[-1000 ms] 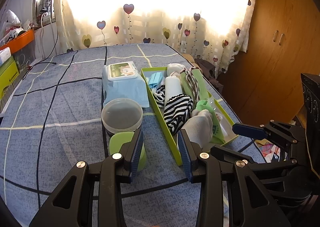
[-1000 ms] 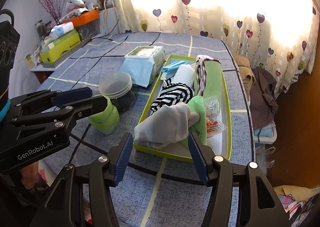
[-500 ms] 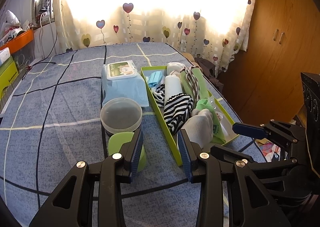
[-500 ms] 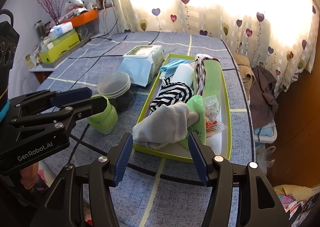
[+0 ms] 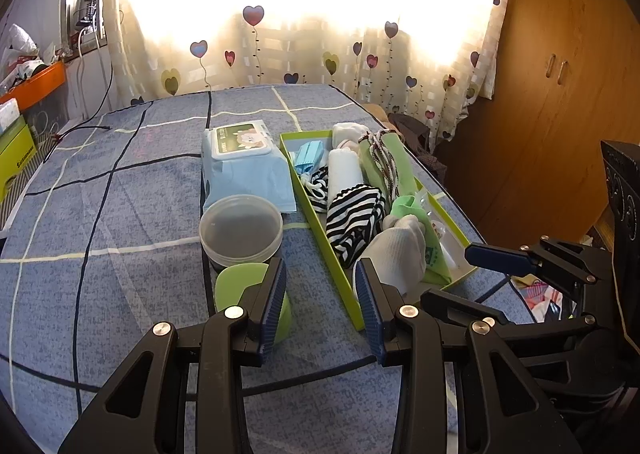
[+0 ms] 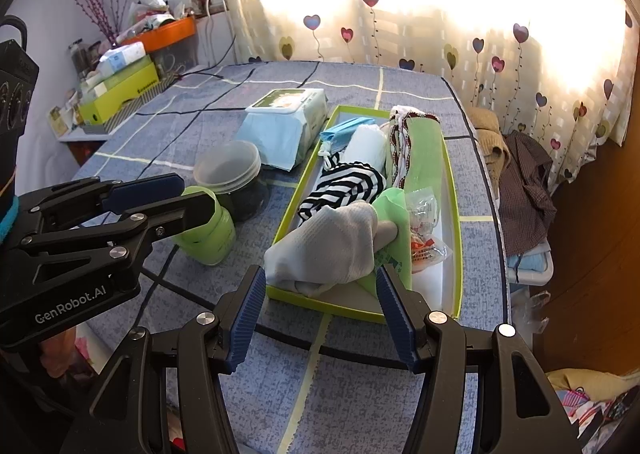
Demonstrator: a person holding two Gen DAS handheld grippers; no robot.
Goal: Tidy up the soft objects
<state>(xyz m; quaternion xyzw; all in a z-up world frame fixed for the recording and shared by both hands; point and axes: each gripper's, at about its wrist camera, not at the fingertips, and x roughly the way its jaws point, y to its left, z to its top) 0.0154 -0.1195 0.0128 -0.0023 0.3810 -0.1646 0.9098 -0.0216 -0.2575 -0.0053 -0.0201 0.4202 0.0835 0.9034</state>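
Nothing is seen to have changed over the last second. The blue checked bed (image 5: 120,214) carries the green tray (image 6: 456,214), packed with soft items: striped cloth (image 6: 344,182), grey sock (image 6: 328,250) at its near end. Both left gripper (image 5: 320,306) and right gripper (image 6: 320,314) are held apart, empty, near the tray. Sorting is judged paused or finished.

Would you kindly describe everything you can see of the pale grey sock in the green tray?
The pale grey sock is a soft, ribbed knit bundle, loosely folded and lying at the near end of the green tray, slumped over its near rim. It rests against a striped black-and-white cloth and a green packet. Neither gripper touches it.
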